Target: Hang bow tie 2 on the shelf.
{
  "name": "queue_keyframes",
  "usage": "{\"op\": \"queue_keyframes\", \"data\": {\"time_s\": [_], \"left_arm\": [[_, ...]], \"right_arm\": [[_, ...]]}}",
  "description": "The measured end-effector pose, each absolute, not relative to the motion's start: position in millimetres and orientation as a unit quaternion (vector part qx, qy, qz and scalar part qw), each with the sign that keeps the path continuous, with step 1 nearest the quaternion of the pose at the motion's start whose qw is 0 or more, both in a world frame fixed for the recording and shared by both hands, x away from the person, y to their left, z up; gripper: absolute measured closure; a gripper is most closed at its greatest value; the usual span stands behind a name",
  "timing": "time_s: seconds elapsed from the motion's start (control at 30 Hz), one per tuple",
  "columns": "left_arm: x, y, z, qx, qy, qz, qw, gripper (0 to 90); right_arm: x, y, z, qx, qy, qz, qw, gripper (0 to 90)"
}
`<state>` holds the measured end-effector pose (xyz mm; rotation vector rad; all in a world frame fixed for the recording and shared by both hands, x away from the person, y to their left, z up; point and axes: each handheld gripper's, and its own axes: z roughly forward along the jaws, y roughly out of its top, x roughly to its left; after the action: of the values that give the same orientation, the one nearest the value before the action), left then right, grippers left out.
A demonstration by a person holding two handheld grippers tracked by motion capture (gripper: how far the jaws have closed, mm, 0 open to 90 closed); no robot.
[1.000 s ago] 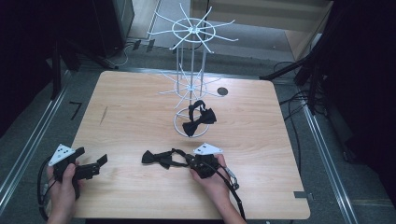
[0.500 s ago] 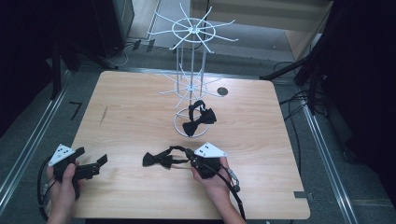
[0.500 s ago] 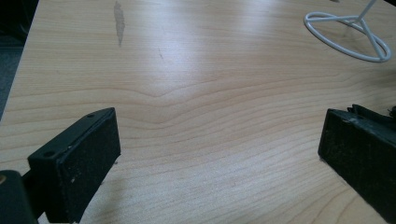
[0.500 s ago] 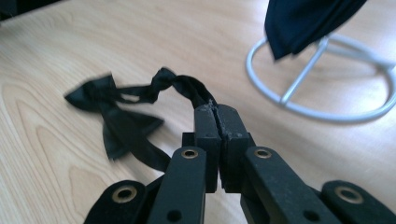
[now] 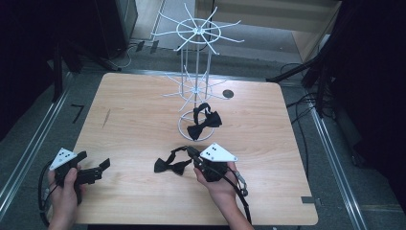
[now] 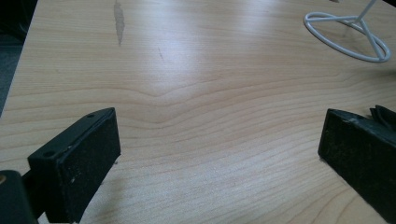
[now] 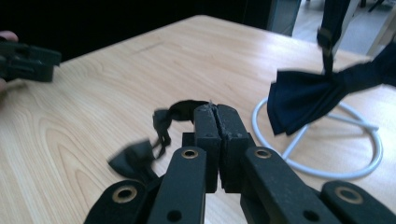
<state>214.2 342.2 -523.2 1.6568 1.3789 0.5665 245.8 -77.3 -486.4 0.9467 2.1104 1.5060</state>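
A black bow tie (image 5: 171,166) lies on the wooden table (image 5: 134,120) in front of the white wire stand (image 5: 196,72). My right gripper (image 5: 191,152) is shut on its thin strap (image 7: 180,109), which loops up from the bow (image 7: 133,161) just above or on the wood. A second dark bow tie (image 5: 205,123) hangs low on the stand, over its ring base (image 7: 327,172). My left gripper (image 5: 93,161) rests at the near left of the table, open with only bare wood between its jaws (image 6: 217,158).
The stand has two tiers of thin wire arms, and its ring base (image 6: 348,37) sits mid-table. A round hole (image 5: 228,94) is in the tabletop behind it. Cables trail from both grippers toward the near edge. Dark equipment surrounds the table.
My right gripper has risen a little with the strap in its jaws, drawing the loop up and the bow slightly toward it. The left gripper has stayed put.
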Motion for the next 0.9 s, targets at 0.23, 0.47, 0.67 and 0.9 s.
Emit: {"op": "queue_keyframes", "data": {"time_s": [0.23,0.47,0.67,0.9], "left_arm": [[214,342,-523,0.667,0.555,0.228,0.441,0.0],[214,342,-523,0.667,0.555,0.228,0.441,0.0],[214,342,-523,0.667,0.555,0.229,0.441,0.0],[214,342,-523,0.667,0.555,0.229,0.441,0.0]], "right_arm": [[246,-77,-471,0.331,0.742,0.55,0.192,89.9],[245,-78,-462,0.328,0.731,0.563,0.201,89.9],[247,-77,-453,0.326,0.722,0.574,0.205,89.8],[249,-72,-441,0.322,0.714,0.586,0.209,89.9]]}}
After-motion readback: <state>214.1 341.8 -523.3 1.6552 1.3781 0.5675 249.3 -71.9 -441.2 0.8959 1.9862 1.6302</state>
